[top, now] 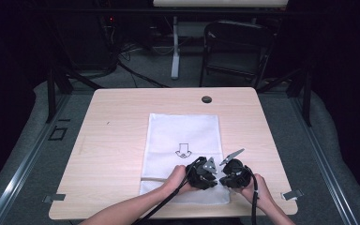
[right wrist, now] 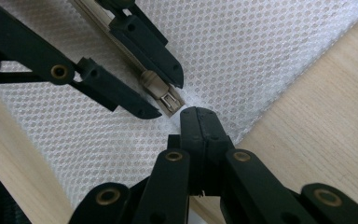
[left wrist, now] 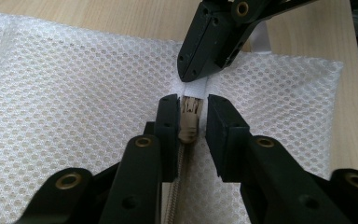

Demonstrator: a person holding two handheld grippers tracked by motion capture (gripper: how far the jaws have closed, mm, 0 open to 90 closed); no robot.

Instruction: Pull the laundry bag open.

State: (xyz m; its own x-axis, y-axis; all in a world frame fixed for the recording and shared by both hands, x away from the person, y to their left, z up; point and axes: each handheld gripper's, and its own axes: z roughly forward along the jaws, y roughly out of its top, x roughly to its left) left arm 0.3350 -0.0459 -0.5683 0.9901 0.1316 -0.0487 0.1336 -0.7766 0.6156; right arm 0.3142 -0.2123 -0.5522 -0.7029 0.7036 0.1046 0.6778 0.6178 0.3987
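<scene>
1. White mesh bag (top: 183, 154) lies flat mid-table in the high view; both grippers work at its lower right edge.
2. Left gripper (left wrist: 190, 122): jaws straddle the beige zipper pull (left wrist: 188, 125) at centre frame. Left pad looks against it, a thin gap shows on the right, so not clamped yet. Risk: a pull now and the slider slips out.
3. Right gripper (right wrist: 199, 122): jaws fully closed, tip on the white tape end of the zip at centre frame, likely pinning or pinching it; can't tell which. Risk: if that hold is weak, the whole bag drags along instead of the zip opening.
4. Tips nearly touch, so they may collide or knock the pull.
5. Mesh could snag in the zipper teeth (left wrist: 175, 196), lower centre, if the tug goes off-line.
</scene>
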